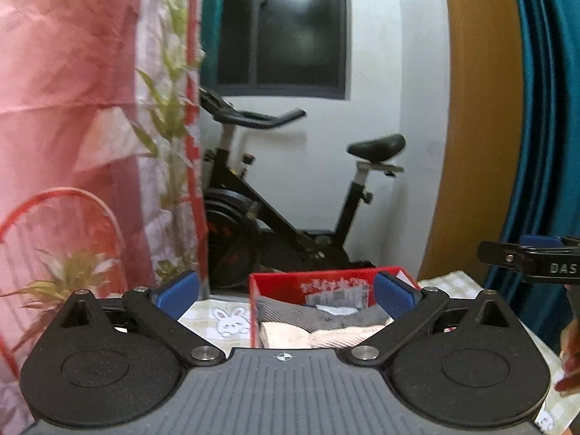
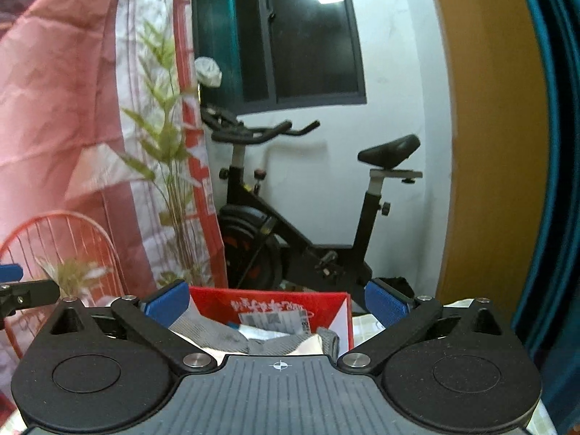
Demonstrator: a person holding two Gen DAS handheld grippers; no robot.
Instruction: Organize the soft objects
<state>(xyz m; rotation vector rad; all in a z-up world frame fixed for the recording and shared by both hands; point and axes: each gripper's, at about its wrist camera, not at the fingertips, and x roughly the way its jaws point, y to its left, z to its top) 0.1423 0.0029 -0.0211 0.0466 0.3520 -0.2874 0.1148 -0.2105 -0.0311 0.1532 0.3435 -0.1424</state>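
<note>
A: Tool states?
B: Left tool [image 1: 286, 291] released, pads wide apart, nothing between them. Right tool [image 2: 277, 299] likewise released and empty.
A: Soft items?
B: Grey cloth [image 1: 290, 313] and pale folded cloths [image 1: 319, 337] lie inside the red box [image 1: 311, 281] on the tabletop [image 1: 217, 320], just beyond both tools. Bike [image 1: 275, 195] far behind.

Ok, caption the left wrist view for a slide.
Open left gripper above a red box of folded cloths, exercise bike behind.
</note>
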